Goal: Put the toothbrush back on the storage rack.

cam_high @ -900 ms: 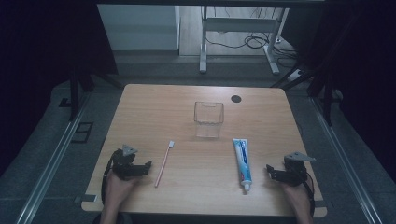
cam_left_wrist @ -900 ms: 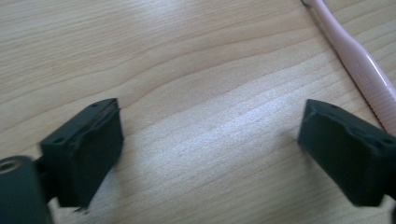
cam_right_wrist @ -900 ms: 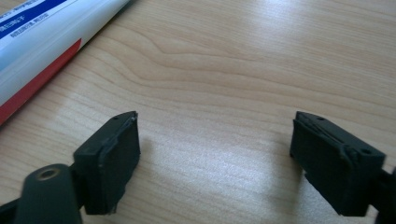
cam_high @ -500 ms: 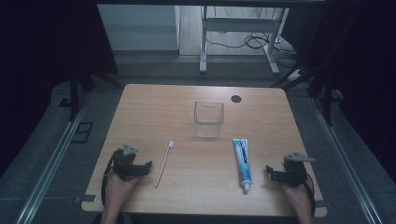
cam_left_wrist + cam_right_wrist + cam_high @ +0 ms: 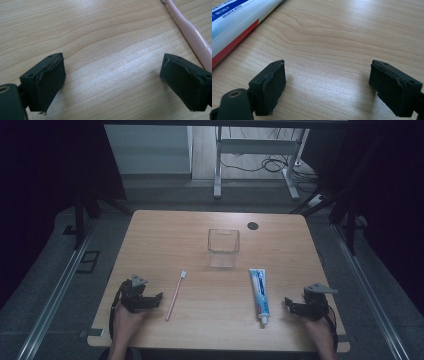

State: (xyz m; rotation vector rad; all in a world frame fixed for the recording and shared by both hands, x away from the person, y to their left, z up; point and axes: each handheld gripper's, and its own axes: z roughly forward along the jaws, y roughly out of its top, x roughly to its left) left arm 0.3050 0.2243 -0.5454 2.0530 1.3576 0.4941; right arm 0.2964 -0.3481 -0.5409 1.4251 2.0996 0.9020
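A pink toothbrush (image 5: 175, 294) lies on the wooden table (image 5: 165, 235), left of centre, its white head pointing away. My left gripper (image 5: 156, 299) rests on the table just left of the toothbrush, open and empty; its own view has the pink handle (image 5: 192, 35) beyond the right jaw. A white and blue toothpaste tube (image 5: 259, 291) lies right of centre, cap toward the near edge. To the right of the tube sits my right gripper (image 5: 289, 305), open with bare wood between its jaws; the tube (image 5: 234, 22) crosses the upper left of its view. A clear plastic cup (image 5: 223, 247) stands upright mid-table.
A small dark round hole (image 5: 253, 225) marks the table's far right part. Beyond the table stand a metal frame (image 5: 252, 160) and cables on the floor. Rails run along both sides of the table.
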